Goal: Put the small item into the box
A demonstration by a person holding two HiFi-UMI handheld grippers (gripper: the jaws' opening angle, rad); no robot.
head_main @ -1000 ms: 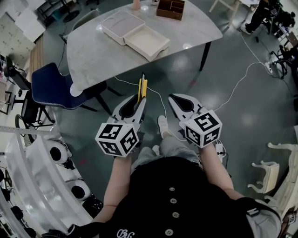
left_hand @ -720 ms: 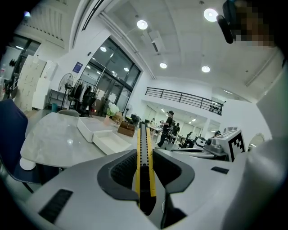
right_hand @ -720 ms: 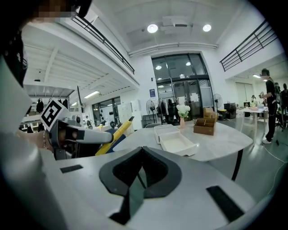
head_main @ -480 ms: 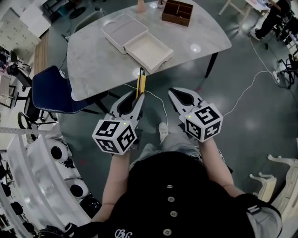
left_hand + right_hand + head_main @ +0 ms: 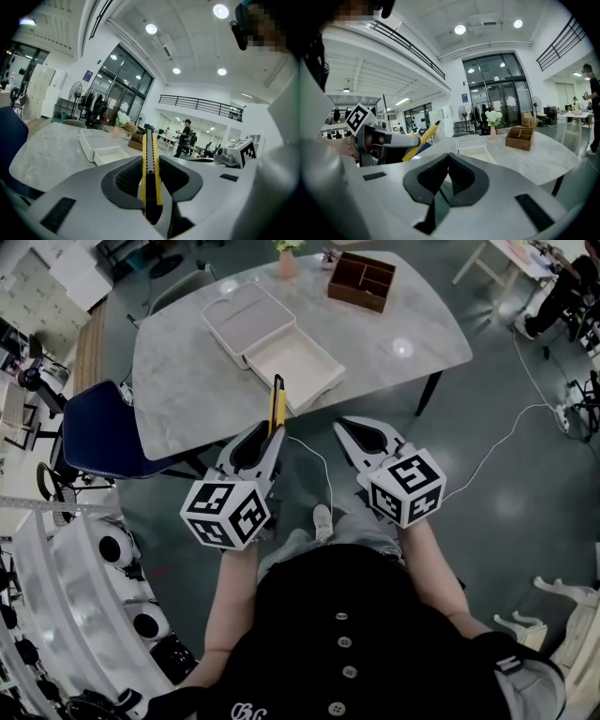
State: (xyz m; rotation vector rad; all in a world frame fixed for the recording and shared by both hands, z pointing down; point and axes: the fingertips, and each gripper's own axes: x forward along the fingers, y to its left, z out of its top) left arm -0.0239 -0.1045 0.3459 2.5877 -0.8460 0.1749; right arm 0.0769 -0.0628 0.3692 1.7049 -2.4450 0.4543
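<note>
My left gripper (image 5: 273, 430) is shut on a yellow utility knife (image 5: 277, 401), which sticks out forward past the jaw tips toward the table. In the left gripper view the knife (image 5: 150, 164) stands on edge between the dark pads. The white box (image 5: 295, 365) lies open on the marble table (image 5: 183, 371), its lid (image 5: 246, 319) beside it at the back left. My right gripper (image 5: 339, 426) hangs level beside the left one, short of the table's near edge. It is shut, with nothing between its pads (image 5: 459, 173).
A brown wooden organiser (image 5: 362, 281) and a small vase of flowers (image 5: 286, 259) stand at the far side of the table. A blue chair (image 5: 98, 432) is at the left. A white cable (image 5: 325, 474) runs over the floor below the grippers.
Both grippers have travelled forward toward the table, the knife still held in the left one. The knife's tip now reaches the table's near edge by the open box.
</note>
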